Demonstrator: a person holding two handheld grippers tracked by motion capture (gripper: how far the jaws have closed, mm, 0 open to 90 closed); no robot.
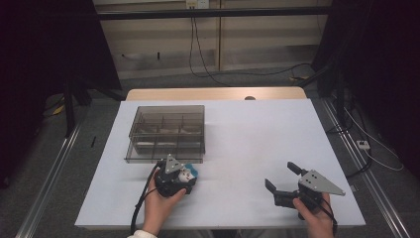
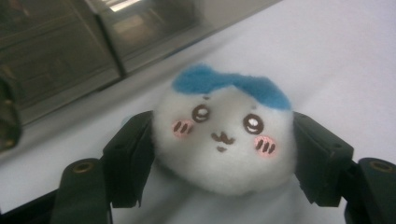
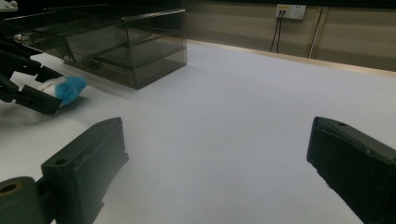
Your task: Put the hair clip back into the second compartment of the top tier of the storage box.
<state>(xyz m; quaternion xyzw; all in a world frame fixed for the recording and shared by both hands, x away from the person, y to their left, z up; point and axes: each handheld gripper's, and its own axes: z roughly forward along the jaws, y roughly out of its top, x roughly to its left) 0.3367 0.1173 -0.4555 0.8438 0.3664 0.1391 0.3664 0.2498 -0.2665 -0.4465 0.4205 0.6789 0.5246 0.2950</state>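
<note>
A: Setting: a lab or test room. White bench [image 1: 257, 148] on a wooden top, flanked by metal floor rails [image 1: 49, 168].

B: Further evidence?

A: Black curtains [image 1: 44, 44] on both sides, loose cables [image 1: 237, 74] across the grey floor, and a wall socket [image 3: 290, 11] on plain panelling. A smoked plastic box [image 1: 167, 133] is the sole furnishing.

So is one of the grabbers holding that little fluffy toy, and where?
Yes. The left hand-held gripper has closed on the plush toy, one jaw against each side of its round white head. The right hand-held gripper holds nothing.
</note>
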